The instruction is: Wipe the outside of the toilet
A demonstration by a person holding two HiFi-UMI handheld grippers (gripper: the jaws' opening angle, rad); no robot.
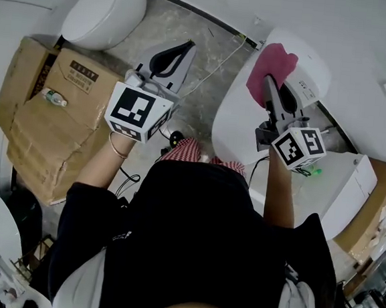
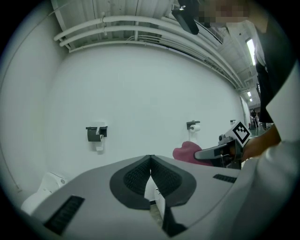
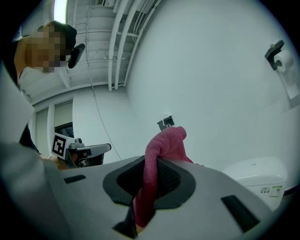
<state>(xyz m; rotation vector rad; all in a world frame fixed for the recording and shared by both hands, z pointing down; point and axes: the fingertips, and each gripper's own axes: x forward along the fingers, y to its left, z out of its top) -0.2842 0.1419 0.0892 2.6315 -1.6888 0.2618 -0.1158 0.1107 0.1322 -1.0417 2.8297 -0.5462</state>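
Cloth (image 1: pixel 273 68), pink, soft and limp, pinched mid-fold by right hand-held gripper (image 1: pixel 267 81) over toilet (image 1: pixel 232 130) at 2 o'clock; contact unclear. Left hand-held gripper (image 1: pixel 181 47) pressed together, empty. Glazed toilet probably slippery.

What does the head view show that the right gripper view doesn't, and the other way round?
Only the head view shows the cardboard boxes with a bottle lying on them, another white fixture beyond them, and the marbled floor. Only the right gripper view shows the ceiling pipes and a paper holder on the wall. Both show the pink cloth clamped in the right tool, the left tool, and the white toilet.
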